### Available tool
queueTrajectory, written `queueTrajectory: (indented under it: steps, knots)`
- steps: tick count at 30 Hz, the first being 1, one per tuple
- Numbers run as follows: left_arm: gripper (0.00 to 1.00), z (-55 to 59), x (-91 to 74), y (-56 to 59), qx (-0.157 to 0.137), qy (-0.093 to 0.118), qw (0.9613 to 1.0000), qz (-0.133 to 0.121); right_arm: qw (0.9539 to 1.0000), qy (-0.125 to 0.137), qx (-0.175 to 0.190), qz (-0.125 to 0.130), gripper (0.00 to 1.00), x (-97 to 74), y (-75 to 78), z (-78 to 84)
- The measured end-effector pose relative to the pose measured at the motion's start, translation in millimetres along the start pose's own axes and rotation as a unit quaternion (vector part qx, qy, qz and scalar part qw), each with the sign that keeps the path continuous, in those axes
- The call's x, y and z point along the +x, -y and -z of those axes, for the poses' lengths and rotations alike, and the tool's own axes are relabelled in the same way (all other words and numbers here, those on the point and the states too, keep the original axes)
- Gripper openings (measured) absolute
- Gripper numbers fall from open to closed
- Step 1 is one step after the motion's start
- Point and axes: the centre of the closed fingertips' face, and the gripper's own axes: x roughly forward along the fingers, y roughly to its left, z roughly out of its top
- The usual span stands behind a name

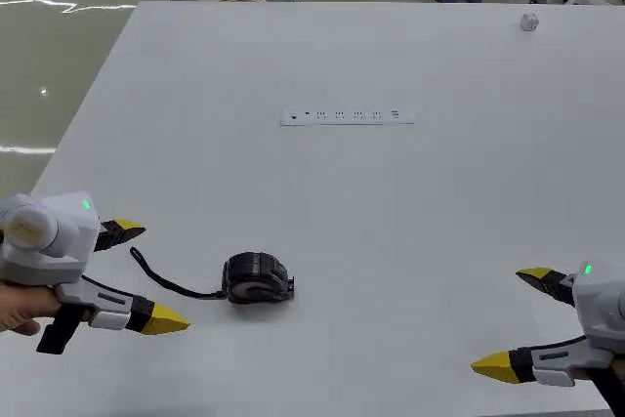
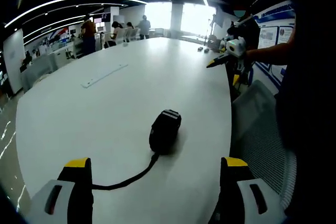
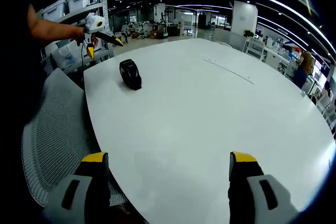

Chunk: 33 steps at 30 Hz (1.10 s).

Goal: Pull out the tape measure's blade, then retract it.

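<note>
Your left gripper (image 1: 164, 276) is open wide and holds nothing. It sits at the near left of the tabletop (image 1: 391, 212). The end of the black strap (image 1: 176, 287) lies between its jaws. Follow the strap to the right and you reach the tape measure (image 1: 257, 277), a small black case near the gripper's tips. Your right gripper (image 1: 496, 319) is open wide too, with nothing in it. It is at the near right, well apart from the tape measure.

I think your first job is to get hold of the case. Go for the case itself, not the floppy strap, and squeeze its two wide sides so it can't roll. Then bring the right gripper over, pinch the little hook at the blade's end, and pull straight and slow.

The blade looks all rolled up inside the case. A white power strip (image 1: 348, 117) lies far off, out of your way.
</note>
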Motion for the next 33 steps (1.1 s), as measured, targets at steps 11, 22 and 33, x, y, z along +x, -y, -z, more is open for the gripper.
queueTrajectory:
  steps: [11, 22, 33]
  knots:
    - [0.99, -28.6, 10.5, 1.3, 0.047, -0.015, 0.9983, 0.029, 0.9992, 0.003, -0.03, -0.025, 0.99, 19.5, 1.5, -23.4]
    - [0.99, -39.9, 25.6, 4.8, 0.082, -0.042, 0.9937, 0.063, 0.997, 0.008, -0.058, -0.051, 0.98, 36.7, -4.0, -51.7]
    - [0.98, -45.5, 39.2, 7.8, 0.113, -0.068, 0.9878, 0.084, 0.9934, 0.012, -0.082, -0.079, 0.98, 55.8, -11.0, -76.7]
